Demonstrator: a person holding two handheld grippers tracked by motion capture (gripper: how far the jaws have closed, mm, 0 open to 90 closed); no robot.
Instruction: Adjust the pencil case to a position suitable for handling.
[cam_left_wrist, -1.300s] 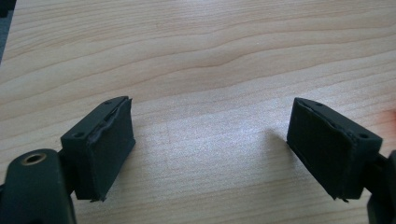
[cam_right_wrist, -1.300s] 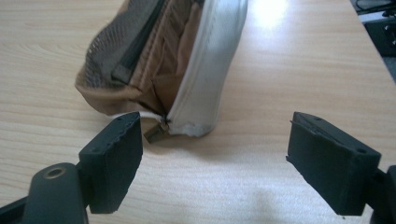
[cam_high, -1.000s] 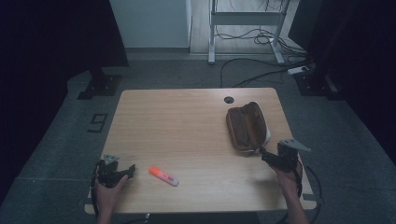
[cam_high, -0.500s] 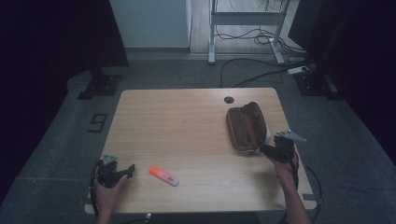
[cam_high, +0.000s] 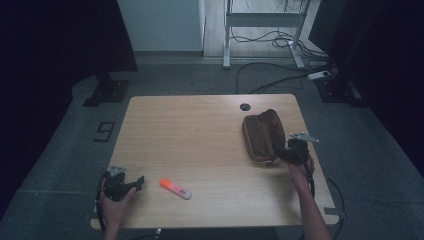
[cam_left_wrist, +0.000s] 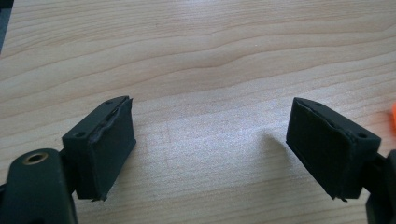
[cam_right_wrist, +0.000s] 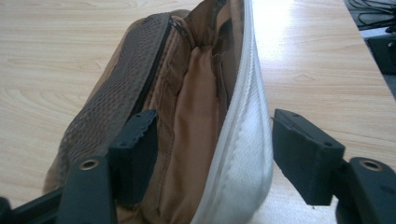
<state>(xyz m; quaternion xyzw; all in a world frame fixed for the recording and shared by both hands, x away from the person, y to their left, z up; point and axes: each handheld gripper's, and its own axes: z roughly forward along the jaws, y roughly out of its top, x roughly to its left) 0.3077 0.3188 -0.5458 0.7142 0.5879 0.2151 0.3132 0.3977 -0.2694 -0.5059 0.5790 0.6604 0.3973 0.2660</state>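
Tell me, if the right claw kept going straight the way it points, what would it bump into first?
Probably the brown pouch. The right claw already straddles the pouch's open near end, one jaw inside against the lining, the other outside the white zipper edge. Its jaws have just been closing, not yet pinching.

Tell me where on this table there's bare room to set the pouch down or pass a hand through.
The widest bare wood on the table runs from the left edge to the brown zip pouch, behind the orange highlighter. The near middle, between highlighter and right gripper, is also free. It is crowded at the right edge, where pouch and gripper meet, and around the left gripper.
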